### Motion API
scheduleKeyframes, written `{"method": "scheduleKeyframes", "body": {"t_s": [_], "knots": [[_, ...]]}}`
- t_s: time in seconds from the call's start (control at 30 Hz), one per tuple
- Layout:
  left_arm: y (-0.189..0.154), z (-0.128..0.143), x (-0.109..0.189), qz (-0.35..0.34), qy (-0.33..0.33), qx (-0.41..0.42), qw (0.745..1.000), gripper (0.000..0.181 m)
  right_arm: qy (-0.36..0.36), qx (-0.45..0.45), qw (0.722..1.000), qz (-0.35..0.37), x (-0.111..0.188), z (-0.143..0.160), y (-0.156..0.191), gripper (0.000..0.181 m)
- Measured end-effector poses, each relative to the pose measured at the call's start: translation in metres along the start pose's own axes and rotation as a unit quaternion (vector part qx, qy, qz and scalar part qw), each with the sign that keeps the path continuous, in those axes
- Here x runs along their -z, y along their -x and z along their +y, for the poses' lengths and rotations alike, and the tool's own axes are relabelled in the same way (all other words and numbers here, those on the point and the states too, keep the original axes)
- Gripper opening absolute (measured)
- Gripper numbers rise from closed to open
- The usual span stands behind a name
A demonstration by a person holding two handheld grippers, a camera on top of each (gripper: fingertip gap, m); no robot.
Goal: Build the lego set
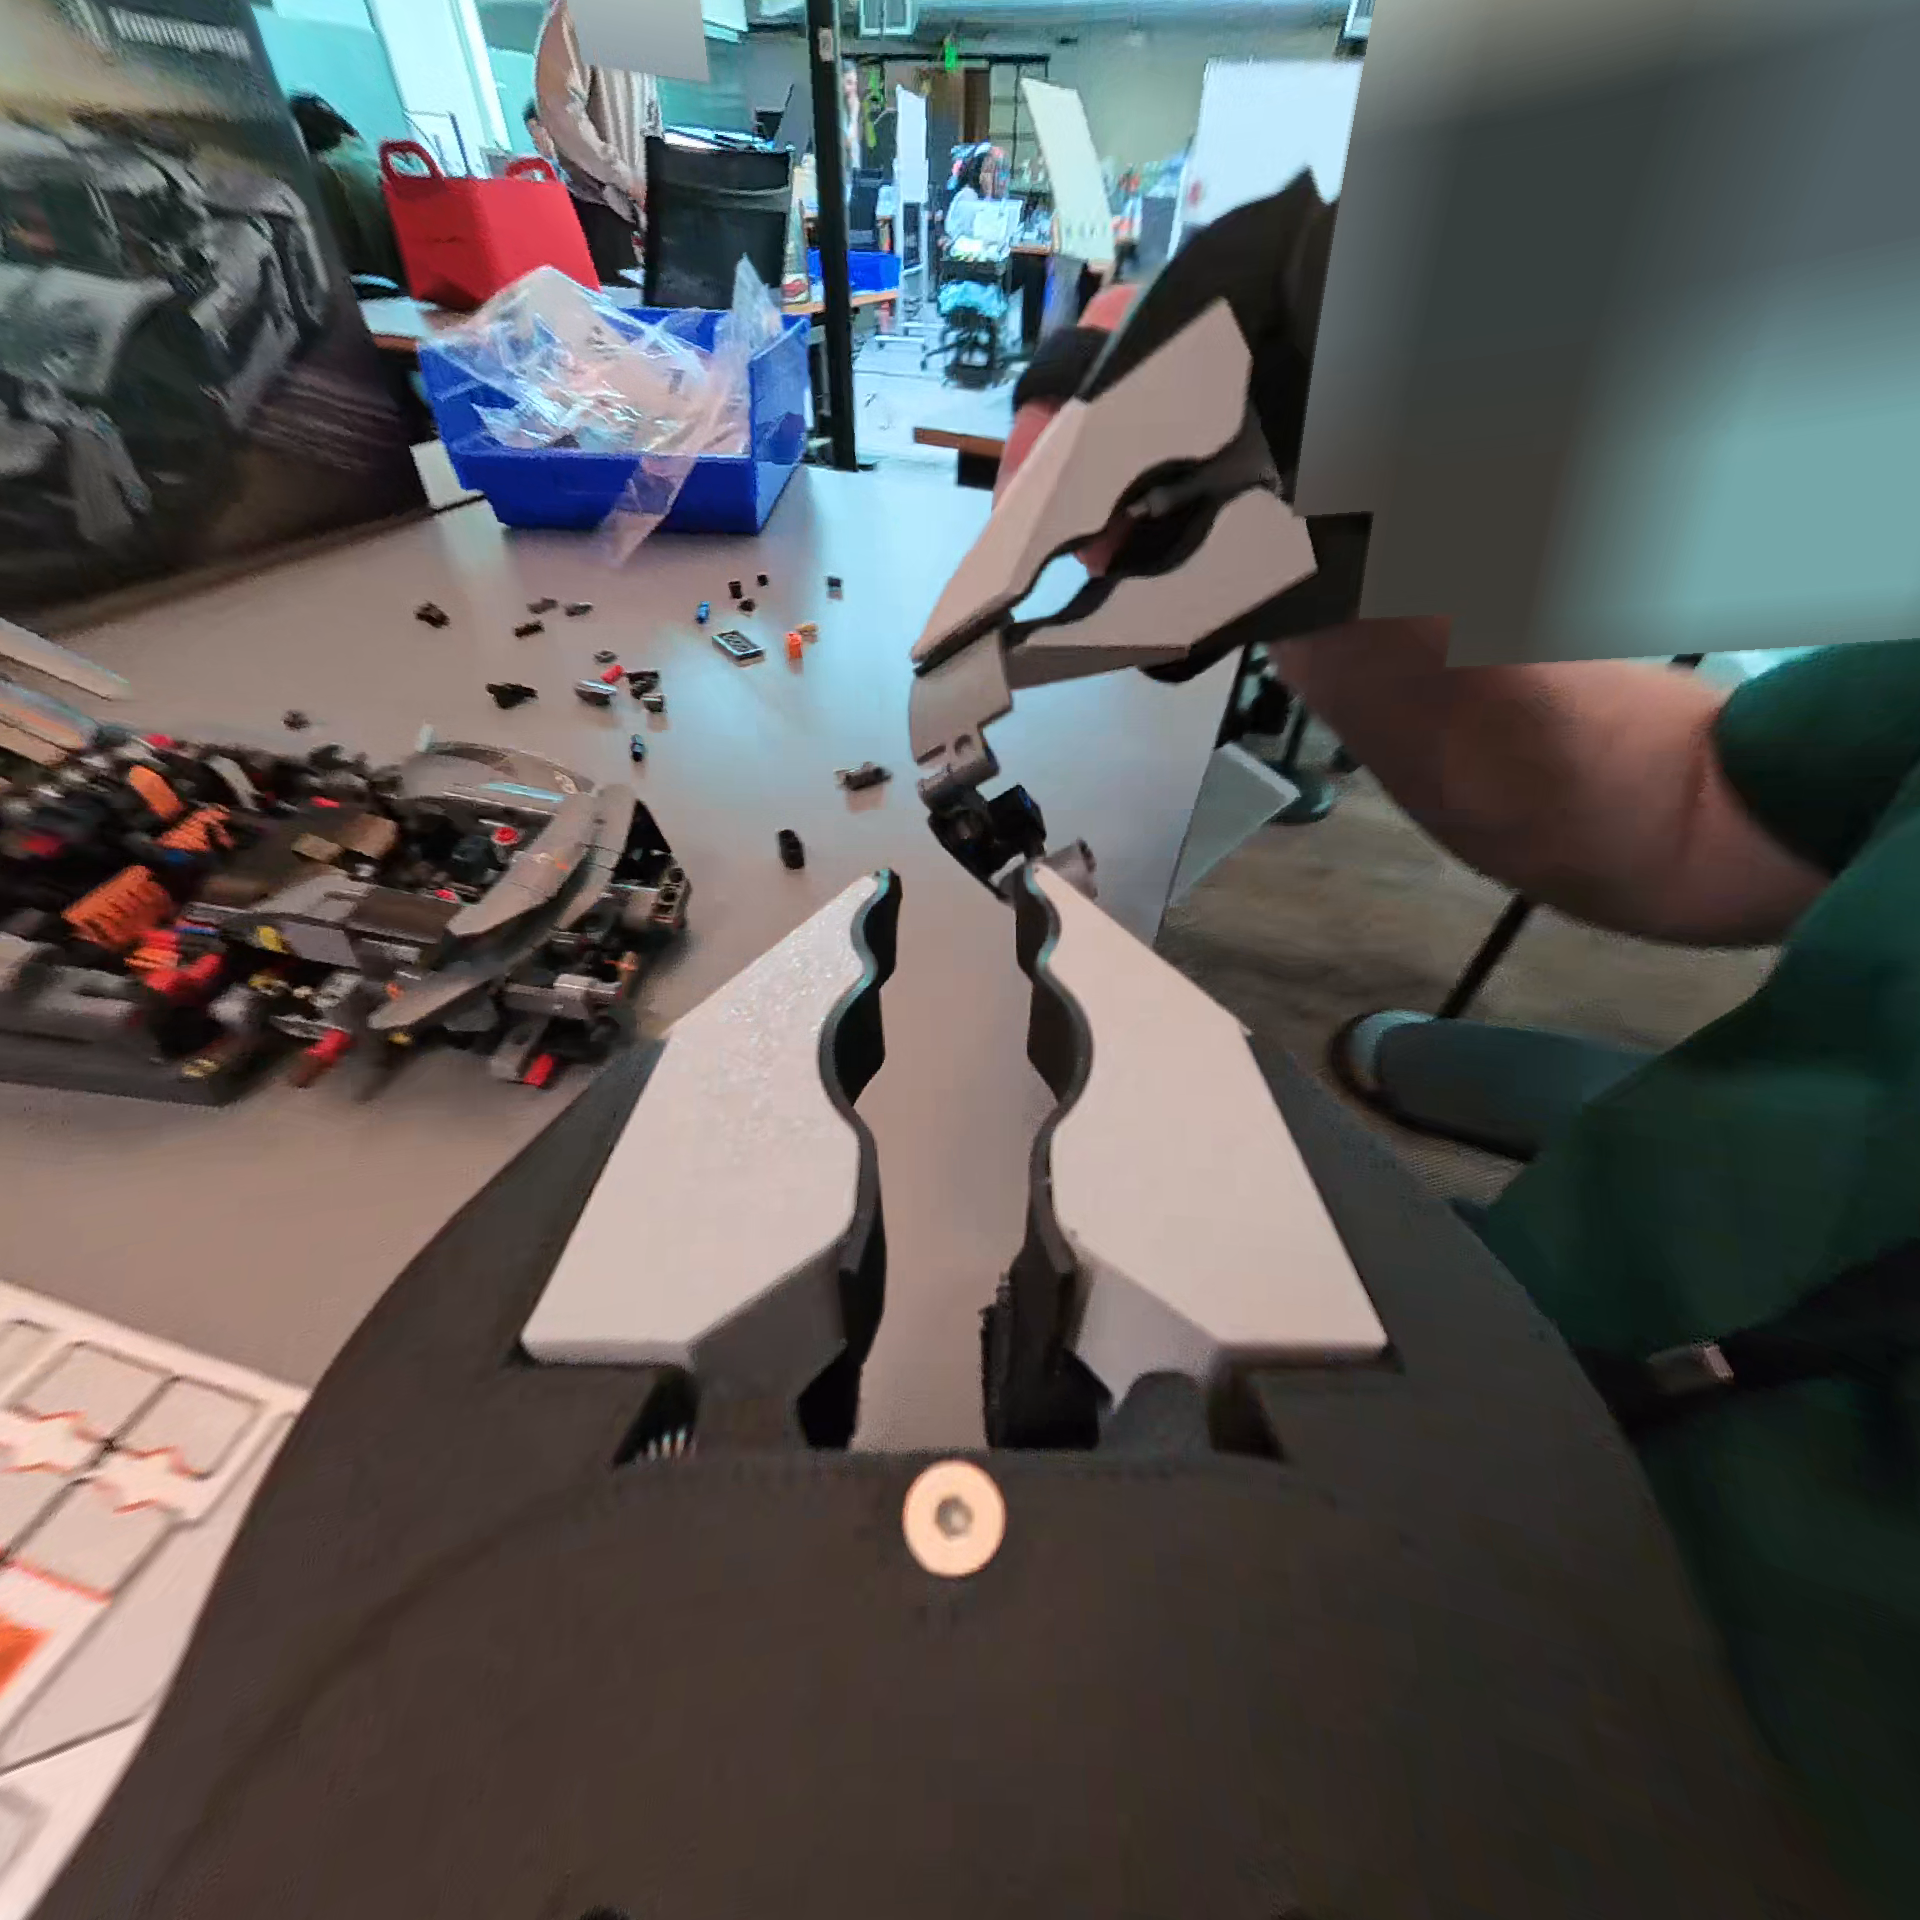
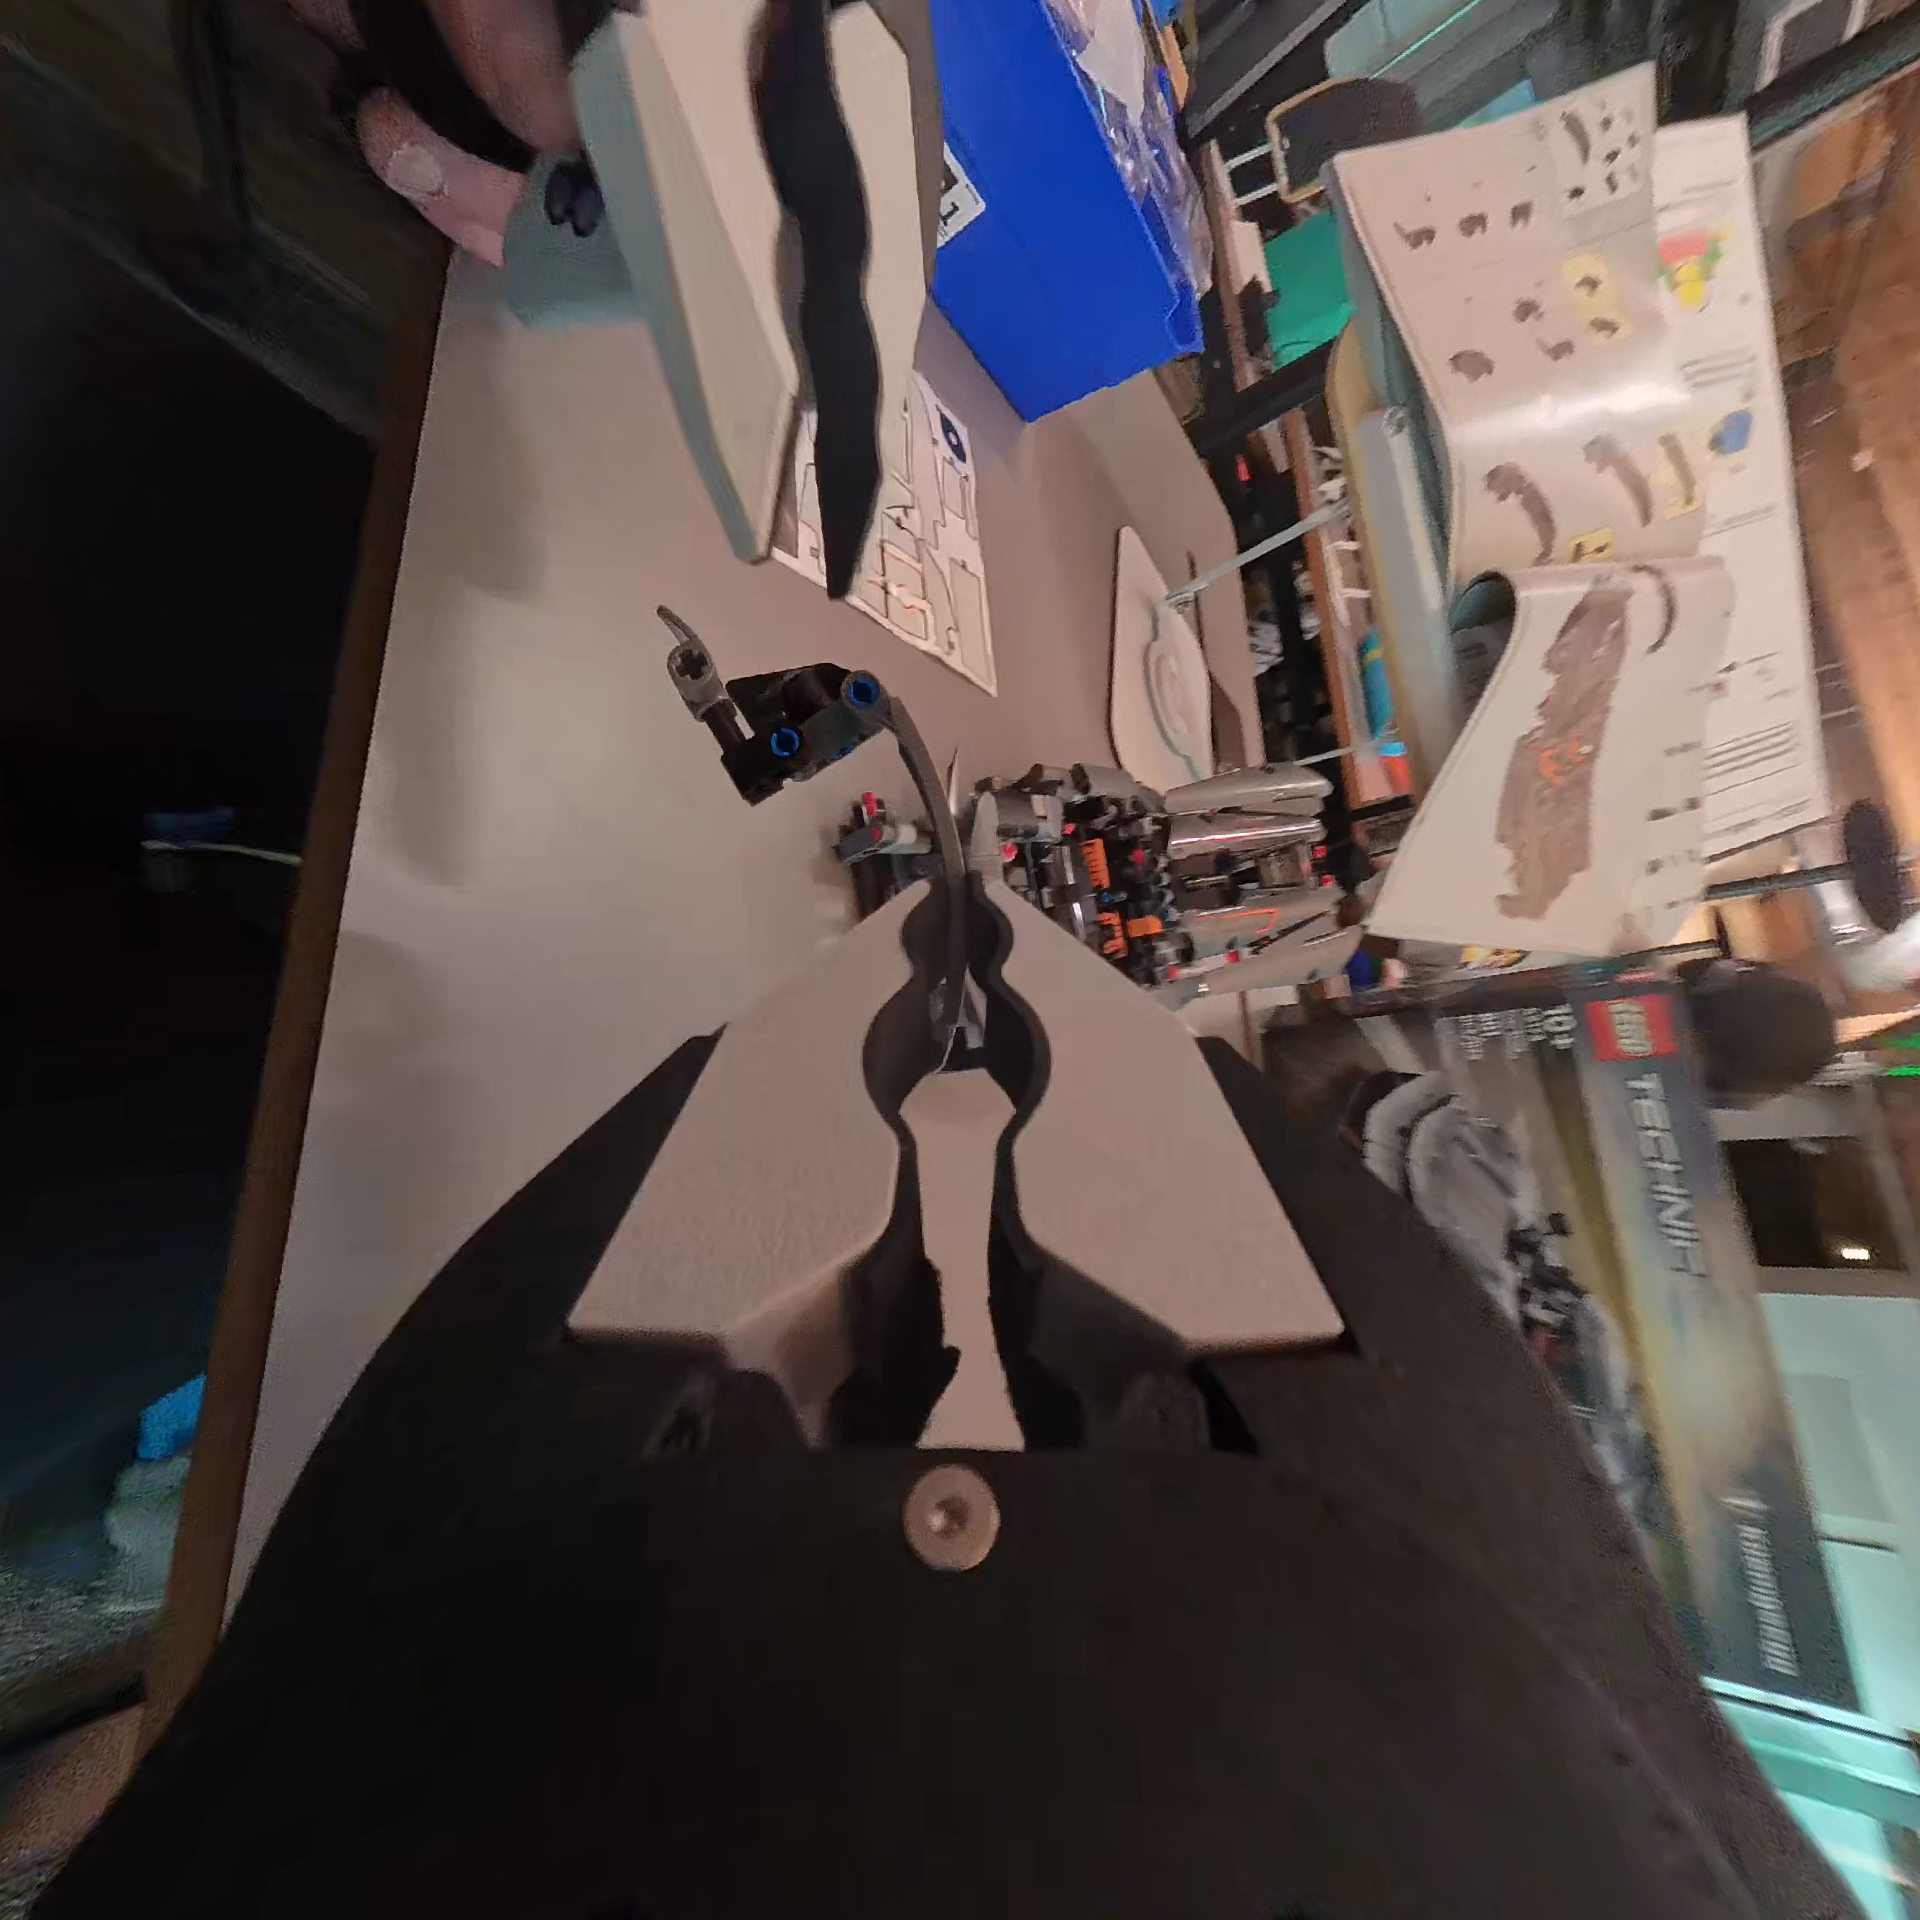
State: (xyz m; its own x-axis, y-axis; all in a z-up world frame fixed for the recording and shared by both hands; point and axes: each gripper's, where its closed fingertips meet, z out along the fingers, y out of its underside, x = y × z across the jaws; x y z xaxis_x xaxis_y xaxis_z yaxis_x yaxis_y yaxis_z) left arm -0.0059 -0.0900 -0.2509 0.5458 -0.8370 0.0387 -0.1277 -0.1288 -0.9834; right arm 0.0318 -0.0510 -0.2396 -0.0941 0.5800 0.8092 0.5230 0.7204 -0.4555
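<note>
My right gripper (image 2: 951,904) is shut on a curved grey panel (image 2: 940,831) joined to a small black assembly with blue pins (image 2: 800,727), held in the air above the table. In the left wrist view the right gripper (image 1: 925,660) comes in from the upper right, with the panel (image 1: 956,717) and the black assembly (image 1: 982,821) hanging below its tips. My left gripper (image 1: 956,894) is open and empty, its tips just below and beside the assembly. It also shows in the right wrist view (image 2: 805,571). The partly built grey, black and orange car (image 1: 343,914) lies on the table (image 1: 312,1195) to the left.
Several loose small pieces (image 1: 623,665) lie scattered mid-table. A blue bin (image 1: 623,488) holds plastic bags at the back. A sticker sheet (image 1: 104,1455) lies near left. The set's box (image 1: 156,312) stands behind. An open instruction booklet (image 2: 1558,520) stands beyond the car (image 2: 1143,862). One gripper's finger ends stand about 6 cm off the other's. The car (image 2: 1143,862) is about equally far from each gripper, around 25 cm.
</note>
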Motion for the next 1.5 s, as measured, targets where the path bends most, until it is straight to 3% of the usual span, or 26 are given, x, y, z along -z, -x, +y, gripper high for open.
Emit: {"method": "scheduleKeyframes", "body": {"t_s": [0.2, 0.3, 0.43, 0.5, 0.57, 0.67, 0.73, 0.8, 0.9, 0.97, 1.07, 1.27, 1.5], "knots": [[-0.011, 0.004, -0.011, 0.072, -0.006, 0.087, 0.994, 0.014, 0.01, 0.065, 0.997, 0.041, 0.003, -0.017, -0.004, 0.0], [-0.011, 0.004, -0.011, 0.076, -0.005, 0.089, 0.993, 0.002, 0.004, 0.075, 0.996, 0.049, 0.005, -0.022, -0.005, 0.0], [-0.012, 0.003, -0.012, 0.079, -0.006, 0.087, 0.993, 0.001, 0.001, 0.082, 0.995, 0.055, 0.006, -0.024, -0.008, 0.0], [-0.009, 0.002, -0.012, 0.068, -0.01, 0.079, 0.994, 0.001, -0.002, 0.072, 0.995, 0.064, 0.005, -0.023, -0.011, 0.003], [-0.003, 0.002, -0.012, 0.035, -0.009, 0.053, 0.998, 0.001, 0.001, 0.034, 0.996, 0.081, 0.006, -0.019, -0.021, 0.028], [0.013, -0.002, -0.009, -0.053, -0.004, -0.025, 0.998, 0.001, 0.0, -0.081, 0.992, 0.097, 0.016, -0.005, -0.036, 0.038], [0.022, -0.004, -0.007, -0.111, 0.006, -0.081, 0.99, 0.0, -0.013, -0.196, 0.975, 0.103, 0.023, 0.002, -0.038, 0.032], [0.028, -0.006, -0.008, -0.158, 0.013, -0.131, 0.979, 0.0, -0.048, -0.332, 0.94, 0.068, 0.022, 0.002, -0.026, 0.02], [0.029, -0.012, -0.009, -0.191, 0.004, -0.169, 0.967, 0.0, -0.099, -0.505, 0.857, -0.004, 0.014, 0.003, -0.003, 0.028], [0.028, -0.015, -0.01, -0.205, 0.004, -0.194, 0.959, 0.0, -0.152, -0.597, 0.787, -0.034, 0.01, 0.003, -0.001, 0.032], [0.025, -0.014, -0.012, -0.22, 0.017, -0.228, 0.948, 0.0, -0.242, -0.666, 0.701, -0.082, 0.01, -0.01, -0.009, 0.036], [0.021, -0.007, -0.017, -0.231, 0.033, -0.256, 0.938, 0.0, -0.284, -0.685, 0.666, -0.079, 0.002, -0.012, -0.02, 0.022], [0.025, 0.004, -0.02, -0.238, 0.061, -0.257, 0.935, 0.0, -0.262, -0.653, 0.706, -0.078, -0.001, -0.014, -0.019, 0.011]]}}
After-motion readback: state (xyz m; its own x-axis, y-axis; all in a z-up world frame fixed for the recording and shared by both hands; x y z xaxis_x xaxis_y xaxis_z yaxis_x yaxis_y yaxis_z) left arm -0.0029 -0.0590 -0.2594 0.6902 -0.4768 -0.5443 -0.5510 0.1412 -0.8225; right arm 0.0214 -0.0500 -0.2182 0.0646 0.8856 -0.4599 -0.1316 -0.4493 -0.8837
